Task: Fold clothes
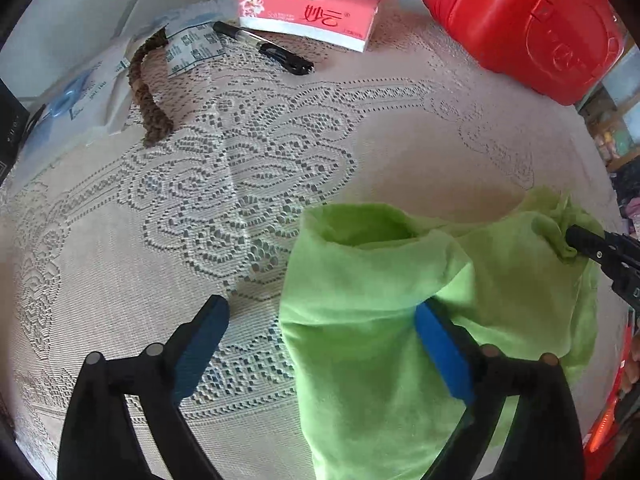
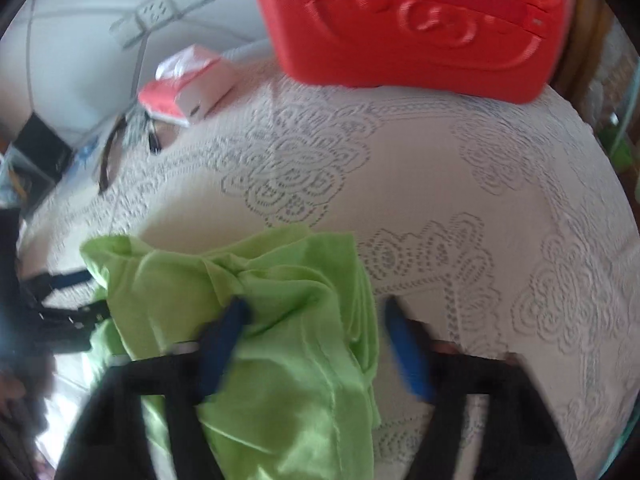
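— Two grippers, both over the cloth. Left gripper (image 1: 320,344): jaws spread wide, the right-hand pad pressed into a fold, nothing pinched.

— And the right one?

— Right gripper (image 2: 316,344): jaws also wide apart in its own blurred view, cloth lying between the blue pads (image 2: 222,344). From the left camera its tip looks to be among a bunched corner, but whether it grips, I cannot tell.

— Where's the garment?

— Green garment (image 1: 372,320) sits rumpled on the lace tablecloth (image 1: 200,200), near the table's front edge, well apart from the tissue pack (image 1: 308,10), pen (image 1: 264,46) and red case (image 1: 528,20).

— Handling?

— Thin, light, limp, slightly sheeny; probably slides. I'd take hold at corners or a hem, not mid-panel.
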{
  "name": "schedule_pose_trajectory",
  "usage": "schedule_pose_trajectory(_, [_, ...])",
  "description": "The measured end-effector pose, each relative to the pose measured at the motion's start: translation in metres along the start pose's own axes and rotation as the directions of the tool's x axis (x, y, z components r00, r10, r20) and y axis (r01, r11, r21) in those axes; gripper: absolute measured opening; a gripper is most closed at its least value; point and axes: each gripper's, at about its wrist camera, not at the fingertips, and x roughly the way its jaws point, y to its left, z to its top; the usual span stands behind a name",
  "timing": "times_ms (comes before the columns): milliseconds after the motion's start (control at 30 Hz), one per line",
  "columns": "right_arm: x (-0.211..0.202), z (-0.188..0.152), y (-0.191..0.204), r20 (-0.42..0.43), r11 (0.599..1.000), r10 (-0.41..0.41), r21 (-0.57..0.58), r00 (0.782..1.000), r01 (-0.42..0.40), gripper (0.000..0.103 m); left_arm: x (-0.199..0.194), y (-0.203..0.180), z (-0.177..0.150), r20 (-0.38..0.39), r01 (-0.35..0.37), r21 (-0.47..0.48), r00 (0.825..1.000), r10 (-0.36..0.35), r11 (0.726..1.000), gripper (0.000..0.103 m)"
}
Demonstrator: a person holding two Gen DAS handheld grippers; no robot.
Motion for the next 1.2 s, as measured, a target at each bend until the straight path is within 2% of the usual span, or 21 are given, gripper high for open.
schedule_pose_trajectory(67, [0.003, 0.004, 0.002, 0.016, 1.000, -0.003, -0.012, 1.000, 0.004, 0.018, -0.008, 0.009, 0.005, 0.031, -0.010, -0.022, 0.999, 0.011, 1.000, 0.051])
schedule_pose_trajectory(100, [0.004, 0.006, 0.004, 0.024, 1.000, -0.005, -0.018, 1.000, 0.005, 0.018, -0.012, 0.015, 0.009, 0.047, -0.024, -0.045, 0.999, 0.027, 0.999, 0.050])
schedule_pose_trajectory(167, [-0.002, 0.020, -0.020, 0.101, 0.992, 0.032, 0.120, 0.994, -0.045, 0.018, -0.017, 0.025, 0.015, 0.070, -0.081, -0.074, 0.994, 0.087, 0.994, 0.050])
schedule_pose_trajectory(200, [-0.001, 0.023, -0.034, 0.111, 0.981, 0.010, 0.191, 0.994, -0.031, 0.022, -0.018, 0.030, 0.017, 0.071, -0.105, -0.088, 0.991, 0.111, 0.991, 0.050])
schedule_pose_trajectory(233, [0.001, 0.025, -0.048, 0.114, 0.966, -0.018, 0.259, 0.993, -0.012, 0.034, -0.019, 0.035, 0.019, 0.071, -0.128, -0.101, 0.988, 0.135, 0.987, 0.050])
schedule_pose_trajectory(267, [-0.002, 0.019, -0.052, 0.109, 0.961, -0.013, 0.275, 0.994, -0.018, 0.037, -0.021, 0.039, 0.019, 0.069, -0.117, -0.108, 0.990, 0.125, 0.987, 0.050])
schedule_pose_trajectory(333, [-0.009, 0.006, -0.058, 0.098, 0.955, 0.008, 0.293, 0.995, -0.036, 0.038, -0.027, 0.043, 0.015, 0.066, -0.054, -0.115, 0.996, 0.062, 0.992, 0.058])
schedule_pose_trajectory(400, [-0.016, -0.008, -0.064, 0.087, 0.949, 0.029, 0.311, 0.996, -0.054, 0.038, -0.038, 0.040, 0.006, 0.071, 0.010, -0.104, 0.998, -0.003, 0.994, 0.091])
schedule_pose_trajectory(467, [-0.023, -0.021, -0.071, 0.077, 0.942, 0.049, 0.329, 0.996, -0.072, 0.038, -0.050, 0.031, -0.006, 0.079, 0.064, -0.093, 0.995, -0.056, 0.994, 0.099])
schedule_pose_trajectory(533, [-0.030, -0.036, -0.076, 0.064, 0.931, 0.073, 0.354, 0.995, -0.091, 0.038, -0.057, 0.020, -0.022, 0.076, 0.115, -0.092, 0.991, -0.108, 0.989, 0.099])
schedule_pose_trajectory(600, [-0.035, -0.055, -0.078, 0.022, 0.921, 0.094, 0.378, 0.995, -0.095, 0.038, -0.056, 0.011, -0.039, 0.062, 0.127, -0.094, 0.991, -0.121, 0.987, 0.098])
schedule_pose_trajectory(700, [-0.039, -0.084, -0.078, -0.006, 0.898, 0.143, 0.420, 0.990, -0.127, 0.038, -0.050, -0.001, -0.065, 0.017, 0.125, -0.095, 0.992, -0.124, 0.988, 0.086])
schedule_pose_trajectory(900, [-0.044, -0.114, -0.083, 0.017, 0.831, 0.179, 0.533, 0.984, -0.160, 0.039, -0.032, -0.014, -0.091, -0.035, 0.107, -0.122, 0.993, -0.112, 0.987, 0.086])
schedule_pose_trajectory(967, [-0.041, -0.117, -0.082, 0.029, 0.812, 0.190, 0.557, 0.981, -0.174, 0.045, -0.030, -0.020, -0.091, -0.031, 0.084, -0.107, 0.996, -0.088, 0.991, 0.086])
schedule_pose_trajectory(1000, [-0.038, -0.115, -0.080, 0.040, 0.808, 0.201, 0.558, 0.979, -0.188, 0.050, -0.029, -0.024, -0.092, -0.029, 0.073, -0.099, 0.997, -0.076, 0.992, 0.084])
schedule_pose_trajectory(1033, [-0.035, -0.113, -0.078, 0.051, 0.804, 0.213, 0.559, 0.976, -0.204, 0.050, -0.029, -0.027, -0.092, -0.027, 0.062, -0.091, 0.998, -0.064, 0.994, 0.081])
schedule_pose_trajectory(1067, [-0.030, -0.107, -0.073, 0.050, 0.813, 0.222, 0.541, 0.974, -0.213, 0.050, -0.029, -0.029, -0.092, -0.025, 0.052, -0.085, 0.998, -0.055, 0.995, 0.068])
schedule_pose_trajectory(1100, [-0.025, -0.102, -0.067, 0.035, 0.827, 0.216, 0.525, 0.976, -0.202, 0.045, -0.029, -0.029, -0.091, -0.022, 0.045, -0.081, 0.999, -0.047, 0.996, 0.042])
schedule_pose_trajectory(1133, [-0.020, -0.097, -0.062, 0.018, 0.840, 0.209, 0.509, 0.978, -0.189, 0.027, -0.030, -0.029, -0.090, -0.018, 0.037, -0.076, 0.999, -0.038, 0.996, 0.030])
schedule_pose_trajectory(1167, [-0.023, -0.093, -0.055, 0.026, 0.849, 0.206, 0.493, 0.978, -0.192, 0.016, -0.031, -0.026, -0.090, -0.023, 0.043, -0.086, 0.999, -0.045, 0.995, 0.022])
schedule_pose_trajectory(1200, [-0.027, -0.090, -0.049, 0.039, 0.857, 0.205, 0.476, 0.978, -0.198, 0.013, -0.033, -0.022, -0.090, -0.022, 0.036, -0.092, 0.999, -0.038, 0.995, 0.022])
